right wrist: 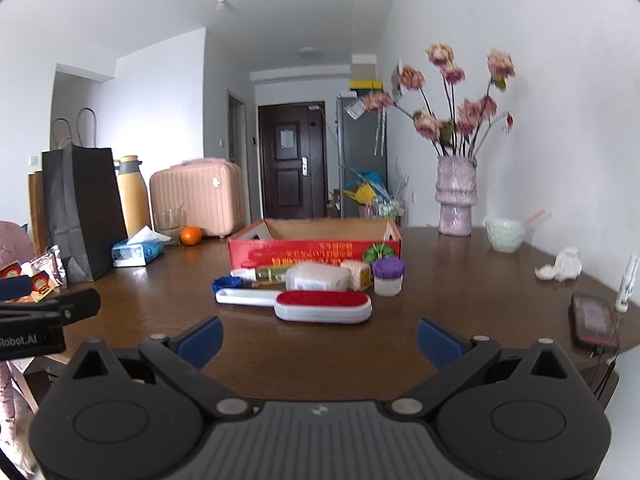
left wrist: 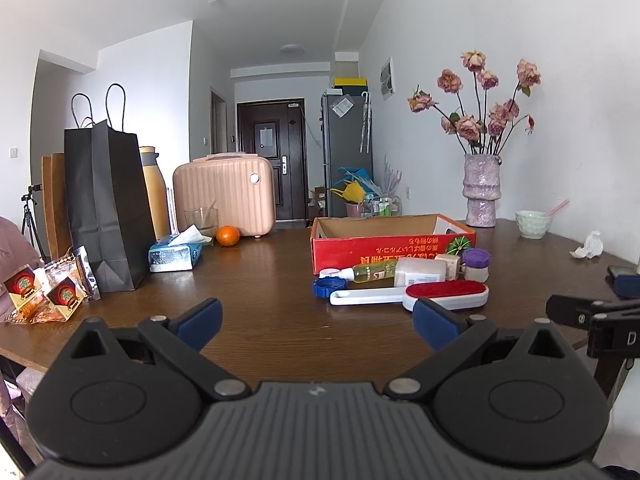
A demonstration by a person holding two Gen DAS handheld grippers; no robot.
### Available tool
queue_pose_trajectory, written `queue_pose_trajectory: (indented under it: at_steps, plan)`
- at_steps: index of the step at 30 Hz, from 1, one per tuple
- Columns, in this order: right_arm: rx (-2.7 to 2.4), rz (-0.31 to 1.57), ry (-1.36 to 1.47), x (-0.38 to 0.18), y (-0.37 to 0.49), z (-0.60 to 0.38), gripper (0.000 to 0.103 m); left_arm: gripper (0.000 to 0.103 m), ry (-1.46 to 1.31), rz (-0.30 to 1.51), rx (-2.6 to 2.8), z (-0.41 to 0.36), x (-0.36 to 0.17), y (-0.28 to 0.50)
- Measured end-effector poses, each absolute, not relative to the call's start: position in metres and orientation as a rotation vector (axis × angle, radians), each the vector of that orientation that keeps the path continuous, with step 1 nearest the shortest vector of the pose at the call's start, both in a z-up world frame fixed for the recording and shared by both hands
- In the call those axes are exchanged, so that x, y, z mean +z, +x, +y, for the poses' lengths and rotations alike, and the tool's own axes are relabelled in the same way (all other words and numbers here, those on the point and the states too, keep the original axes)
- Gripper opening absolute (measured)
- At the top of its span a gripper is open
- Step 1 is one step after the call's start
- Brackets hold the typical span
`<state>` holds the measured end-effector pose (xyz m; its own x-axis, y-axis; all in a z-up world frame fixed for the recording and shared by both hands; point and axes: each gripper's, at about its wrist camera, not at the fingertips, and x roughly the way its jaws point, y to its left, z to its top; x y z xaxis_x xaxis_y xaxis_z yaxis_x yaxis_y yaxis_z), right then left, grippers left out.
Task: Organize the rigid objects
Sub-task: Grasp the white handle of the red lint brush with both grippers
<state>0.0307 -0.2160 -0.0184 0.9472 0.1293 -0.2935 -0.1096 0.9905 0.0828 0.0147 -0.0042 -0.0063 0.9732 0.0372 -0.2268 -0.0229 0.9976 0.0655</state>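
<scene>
In the left wrist view, the left gripper (left wrist: 316, 320) sits low over the table (left wrist: 260, 280), fingers wide apart and holding nothing, with the lint brush (left wrist: 412, 296) at one o'clock before the red box (left wrist: 392, 248). In the right wrist view, the right gripper (right wrist: 318, 336) is spread apart and bare too, with the lint brush (right wrist: 304, 305) straight ahead at twelve o'clock.

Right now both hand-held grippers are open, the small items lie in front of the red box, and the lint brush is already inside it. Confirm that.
Not quite: the lint brush is not inside the red box. It lies on the table in front of the other small items, as the right wrist view shows. The left hand-held gripper and the right hand-held gripper are open.
</scene>
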Motion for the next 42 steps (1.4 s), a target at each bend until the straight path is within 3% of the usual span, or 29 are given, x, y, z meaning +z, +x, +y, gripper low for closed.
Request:
queue_pose_trajectory:
  at_steps: [16,24,30,35,36,37,38,39,40,42]
  plan:
    - [0.112,0.508,0.142,-0.067,0.120,-0.222,0.103,0.103,0.086,0.376,0.048,0.000,-0.045,0.112]
    - [0.073,0.572,0.159,-0.071,0.181,-0.239,0.103,0.103,-0.049,0.389,-0.052,0.011,-0.047,0.170]
    - [0.171,0.709,0.144,-0.076,0.240,-0.243,0.103,0.103,-0.079,0.554,-0.109,0.015,-0.043,0.235]
    - [0.285,0.660,0.346,-0.069,0.264,-0.267,0.103,0.103,-0.146,0.652,-0.125,0.022,-0.048,0.285]
    - [0.294,0.655,0.400,-0.069,0.269,-0.274,0.102,0.097,-0.172,0.665,-0.143,0.025,-0.049,0.293]
    - [0.292,0.656,0.429,-0.070,0.273,-0.278,0.093,0.085,-0.202,0.669,-0.154,0.028,-0.051,0.299]
    - [0.288,0.657,0.445,-0.071,0.277,-0.281,0.075,0.079,-0.230,0.673,-0.148,0.029,-0.053,0.304]
    - [0.285,0.664,0.453,-0.073,0.281,-0.283,0.066,0.065,-0.248,0.689,-0.141,0.030,-0.055,0.309]
    - [0.276,0.670,0.466,-0.075,0.285,-0.285,0.051,0.059,-0.257,0.710,-0.145,0.030,-0.057,0.314]
    - [0.263,0.683,0.492,-0.079,0.291,-0.288,0.046,0.051,-0.278,0.733,-0.162,0.029,-0.061,0.318]
